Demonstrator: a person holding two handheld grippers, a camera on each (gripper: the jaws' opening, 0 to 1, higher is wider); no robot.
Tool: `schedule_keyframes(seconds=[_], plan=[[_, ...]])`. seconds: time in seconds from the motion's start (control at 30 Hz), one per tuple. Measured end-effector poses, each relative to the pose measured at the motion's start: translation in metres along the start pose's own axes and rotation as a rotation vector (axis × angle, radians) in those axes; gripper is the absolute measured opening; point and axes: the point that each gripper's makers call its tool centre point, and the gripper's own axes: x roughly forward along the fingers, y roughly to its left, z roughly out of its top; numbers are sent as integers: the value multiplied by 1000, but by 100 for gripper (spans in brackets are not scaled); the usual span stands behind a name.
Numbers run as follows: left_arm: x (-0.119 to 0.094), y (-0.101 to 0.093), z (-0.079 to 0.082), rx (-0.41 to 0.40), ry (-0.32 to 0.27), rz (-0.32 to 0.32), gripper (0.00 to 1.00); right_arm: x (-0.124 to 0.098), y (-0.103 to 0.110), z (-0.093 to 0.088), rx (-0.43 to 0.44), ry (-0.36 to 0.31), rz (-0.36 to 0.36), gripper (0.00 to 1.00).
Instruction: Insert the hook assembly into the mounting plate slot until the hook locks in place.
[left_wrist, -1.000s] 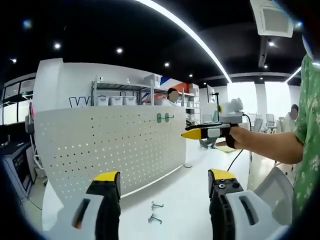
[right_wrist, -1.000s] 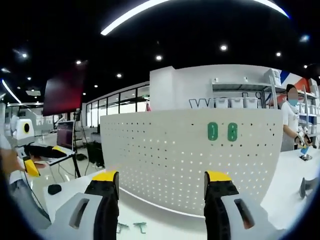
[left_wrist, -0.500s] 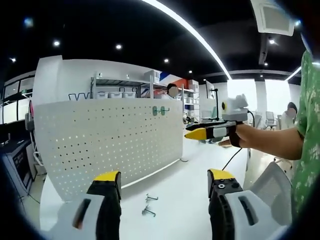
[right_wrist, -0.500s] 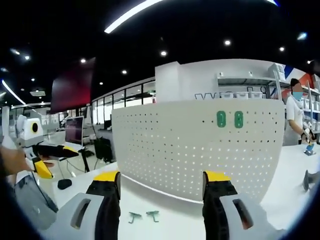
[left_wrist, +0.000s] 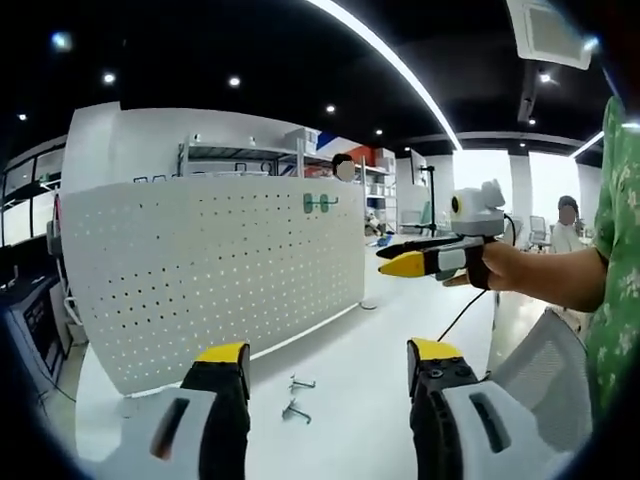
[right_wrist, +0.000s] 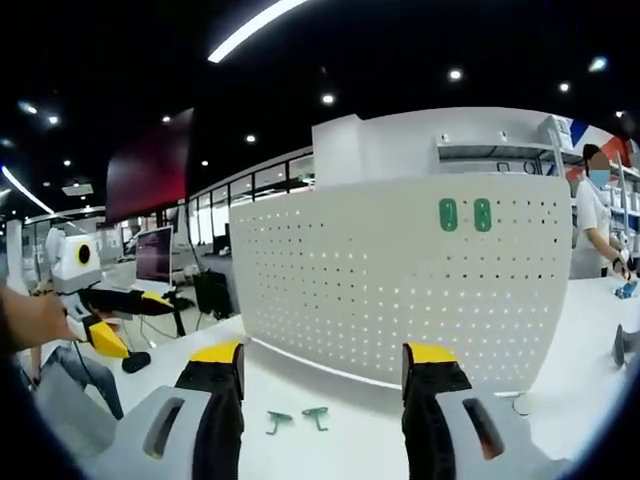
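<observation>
Both cameras have drawn back a little, so the two loose hooks (right_wrist: 297, 419) now sit fuller in view on the white table (left_wrist: 360, 390). Left gripper (left_wrist: 330, 365) and right gripper (right_wrist: 322, 365) each have jaws spread wide, holding nothing. Two hooks lie between the jaws, just before the upright white pegboard (right_wrist: 400, 280). Two green hooks (right_wrist: 466, 214) already sit on it near its top edge. One person (right_wrist: 598, 225) stands beyond its right end.
</observation>
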Motion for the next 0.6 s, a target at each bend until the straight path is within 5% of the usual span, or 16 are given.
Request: schedule_keyframes(seconds=[0.6], plan=[[51,18,-38,-18,100,-44,56,4,-13,-12,15,25,-28,62]])
